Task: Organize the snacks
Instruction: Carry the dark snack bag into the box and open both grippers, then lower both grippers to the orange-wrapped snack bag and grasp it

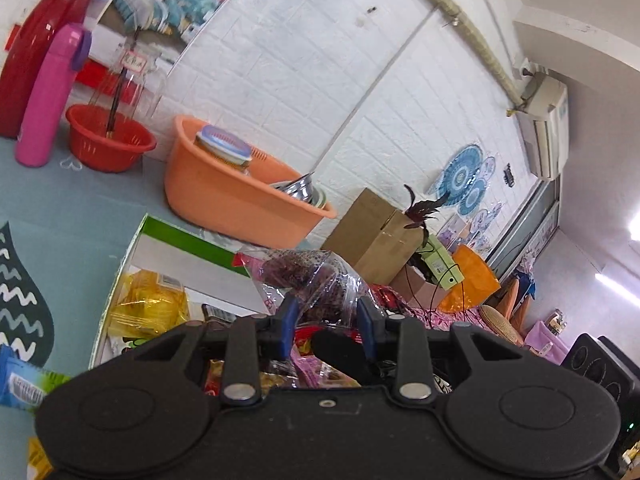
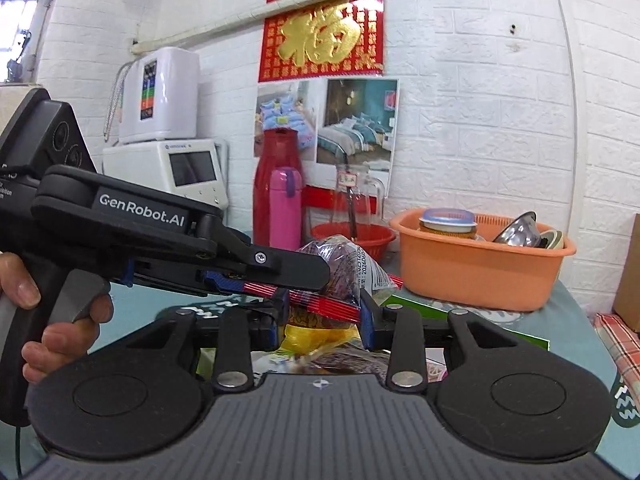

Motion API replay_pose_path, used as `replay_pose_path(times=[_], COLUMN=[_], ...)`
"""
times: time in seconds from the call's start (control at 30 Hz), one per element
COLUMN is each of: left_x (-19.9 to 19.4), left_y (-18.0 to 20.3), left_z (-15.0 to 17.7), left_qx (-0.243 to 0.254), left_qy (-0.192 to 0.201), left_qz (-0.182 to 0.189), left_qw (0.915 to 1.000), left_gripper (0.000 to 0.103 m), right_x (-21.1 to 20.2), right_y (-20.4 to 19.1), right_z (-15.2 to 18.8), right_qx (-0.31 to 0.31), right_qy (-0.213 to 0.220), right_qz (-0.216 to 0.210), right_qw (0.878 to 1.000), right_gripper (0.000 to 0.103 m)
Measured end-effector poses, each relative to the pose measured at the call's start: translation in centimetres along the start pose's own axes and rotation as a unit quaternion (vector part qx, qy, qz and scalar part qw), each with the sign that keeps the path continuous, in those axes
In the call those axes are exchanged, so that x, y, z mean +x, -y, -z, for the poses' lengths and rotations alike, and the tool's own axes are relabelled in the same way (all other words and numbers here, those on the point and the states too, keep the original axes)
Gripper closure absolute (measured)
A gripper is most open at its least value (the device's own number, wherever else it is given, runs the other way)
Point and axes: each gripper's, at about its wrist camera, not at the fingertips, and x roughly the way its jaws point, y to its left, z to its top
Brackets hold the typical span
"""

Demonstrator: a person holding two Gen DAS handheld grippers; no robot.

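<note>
- Left gripper [image 2: 320,276], seen from the side at centre left of the right wrist view, is clamped on the red striped seal edge of a clear plastic bag of dark reddish dried fruit [image 2: 340,258]; a person's hand [image 2: 52,320] at the left edge squeezes its handle.
- Right gripper [image 2: 324,320], low in the middle of the same view, has its blue-padded jaws standing either side of the bag's lower part; whether the pads press the film I cannot tell.
- Bag is lifted clear, hanging above an open green-and-white cardboard box [image 1: 180,236] that already holds a yellow wrapped snack [image 1: 152,308] and other packets.
- To do this step well, I judge: keep the pinch on the stiff seal strip rather than the slippery film, carry the bag level so it does not swing, and lower it into a free part of the box without crushing the packets beneath.
- Left wrist view alone shows the box interior at lower left, a loose blue-wrapped snack [image 1: 24,380] on the teal tablecloth [image 1: 80,200], and the room's far side.
- Right wrist view alone shows the left tool's grip on the seal, the hand, and the printed label on the bag.
- Both views show the orange plastic basin [image 2: 480,272] behind the bag.
</note>
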Motion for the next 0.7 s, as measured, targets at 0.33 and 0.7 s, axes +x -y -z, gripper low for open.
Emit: replay_pose_path(times=[0.33, 0.7], left_x=[0.7, -7.7], left_y=[-1.6, 4.9], left_z=[0.7, 2.2], left_qx=[-0.004, 0.027], left_qy=[-0.014, 0.031], left_qz=[-0.073, -0.066], left_qw=[0.9972, 0.997], left_gripper=[0.0, 0.0], right_x=[2.8, -6.8], right_y=[0.1, -2.3], right_z=[2.0, 0.6], right_qx=[-0.017, 0.034], right_qy=[-0.064, 0.007], right_qz=[0.073, 0.031], right_qw=[0.995, 0.999], right_gripper=[0.0, 0.0])
